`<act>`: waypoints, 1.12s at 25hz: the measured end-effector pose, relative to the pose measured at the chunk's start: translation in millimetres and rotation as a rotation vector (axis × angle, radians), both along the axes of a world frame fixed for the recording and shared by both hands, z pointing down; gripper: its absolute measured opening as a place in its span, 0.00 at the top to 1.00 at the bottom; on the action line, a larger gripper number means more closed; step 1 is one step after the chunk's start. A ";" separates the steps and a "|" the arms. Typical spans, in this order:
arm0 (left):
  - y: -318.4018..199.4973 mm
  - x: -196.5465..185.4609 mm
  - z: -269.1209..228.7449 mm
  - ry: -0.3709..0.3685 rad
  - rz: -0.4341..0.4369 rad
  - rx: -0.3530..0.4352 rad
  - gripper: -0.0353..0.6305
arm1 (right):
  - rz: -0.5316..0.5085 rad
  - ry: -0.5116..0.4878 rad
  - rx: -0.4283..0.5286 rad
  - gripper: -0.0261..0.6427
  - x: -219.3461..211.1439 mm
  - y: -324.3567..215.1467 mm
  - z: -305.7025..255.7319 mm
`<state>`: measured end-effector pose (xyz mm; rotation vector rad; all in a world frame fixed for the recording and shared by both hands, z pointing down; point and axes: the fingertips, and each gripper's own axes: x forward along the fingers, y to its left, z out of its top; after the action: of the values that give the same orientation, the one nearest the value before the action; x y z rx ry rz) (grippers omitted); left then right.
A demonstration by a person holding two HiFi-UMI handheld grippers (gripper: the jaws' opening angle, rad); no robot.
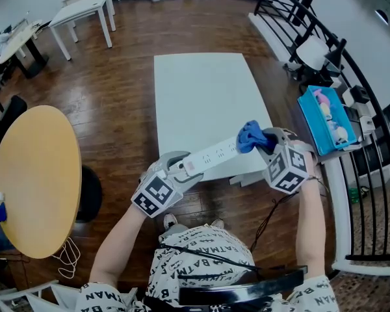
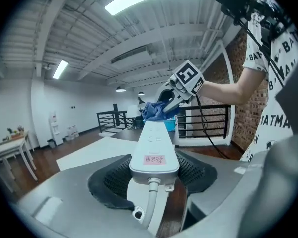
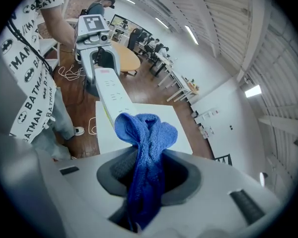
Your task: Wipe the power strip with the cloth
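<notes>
Power strip (image 1: pixel 211 156): white, held up over the counter (image 1: pixel 201 90) edge
Left tool (image 1: pixel 182 169): clamped on its cord end
Right tool (image 1: pixel 265 142): pinching blue cloth (image 1: pixel 249 135) at the strip's far end

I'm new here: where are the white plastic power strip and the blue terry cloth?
white plastic power strip (image 1: pixel 211 156): head view, middle of body.
blue terry cloth (image 3: pixel 148 133): right gripper view, upper bunch.

Long white plastic power strip (image 1: pixel 211 156), pink label (image 2: pixel 154 159). Crumpled blue terry cloth (image 1: pixel 249 135). White rectangular table (image 1: pixel 201 90). Round tan wooden table (image 1: pixel 32 174). Dark brown plank floor (image 1: pixel 117 77). White shirt (image 1: pixel 201 252), black lettering and bat print.
</notes>
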<state>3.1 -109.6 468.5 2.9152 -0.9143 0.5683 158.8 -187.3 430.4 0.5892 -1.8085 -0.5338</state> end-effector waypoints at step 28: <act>-19.4 -5.7 -22.8 0.638 0.017 -0.408 0.53 | -0.022 -0.851 -0.225 0.78 -89.4 64.9 -27.7</act>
<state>-2.6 -129.0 445.7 2.4707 -0.5964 -0.1686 69.5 -122.4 402.7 0.6961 -2.6315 -0.0677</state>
